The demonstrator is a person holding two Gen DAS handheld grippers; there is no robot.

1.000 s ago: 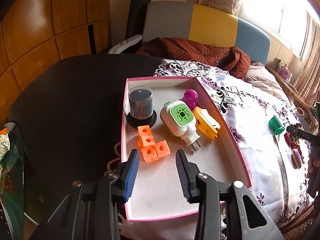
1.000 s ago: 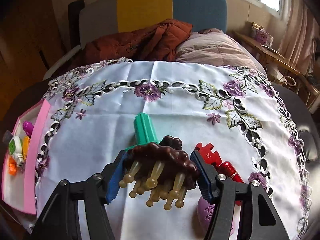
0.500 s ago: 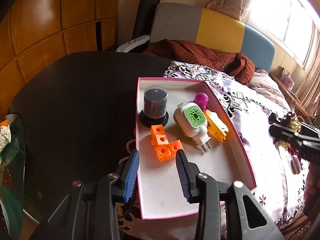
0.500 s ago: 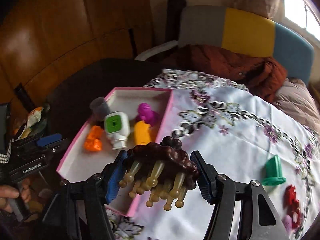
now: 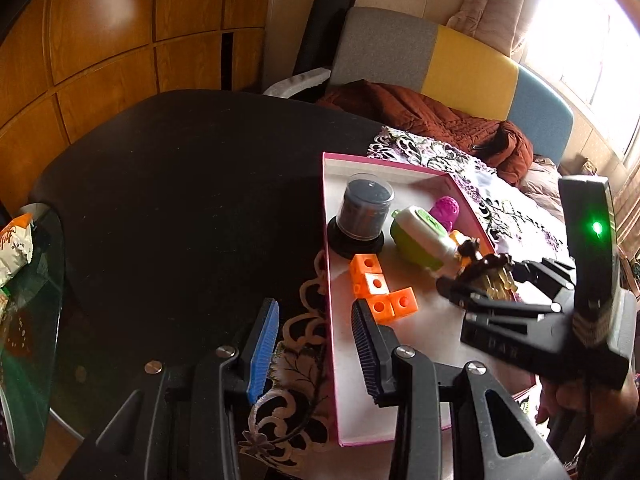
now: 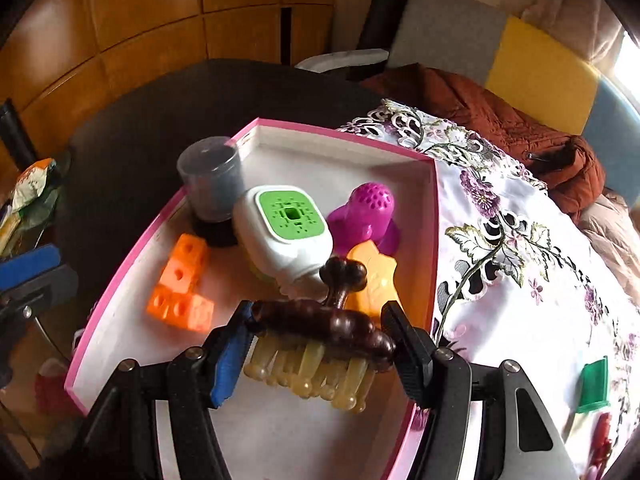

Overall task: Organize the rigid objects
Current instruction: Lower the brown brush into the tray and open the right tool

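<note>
Landmark: pink-rimmed white tray (image 6: 434, 216), sitting on the dark round counter (image 5: 180, 184), its right side lying over the embroidered floral tablecloth (image 6: 520, 280).

- Right gripper (image 6: 320, 344): fingers clamping a dark brown massage brush with amber prongs (image 6: 324, 336), prongs pointing down, hanging over the tray's near right part; in the left wrist view the same brush (image 5: 486, 270) is showing above the tray floor, and whether it is touching cannot be told.
- Left gripper (image 5: 316, 344): fingers standing apart, gripping nothing, hovering at the tray's near left rim, one finger outside it and one over it.
- Orange linked cubes (image 6: 180, 288): lying inside the tray, left of the brush.
- White plug-in device with green square face (image 6: 286, 228): lying mid-tray, just beyond the brush.
- Orange plug-shaped piece (image 6: 376, 276): lying by the tray's right wall, touching the white device.
- Magenta perforated dome piece (image 6: 366, 216): standing beyond the orange piece.
- Dark cylindrical container on a black base (image 5: 362, 212): standing upright at the tray's far left wall.
- Green plastic piece (image 6: 594, 384): lying on the tablecloth, well apart to the right of the tray.
</note>
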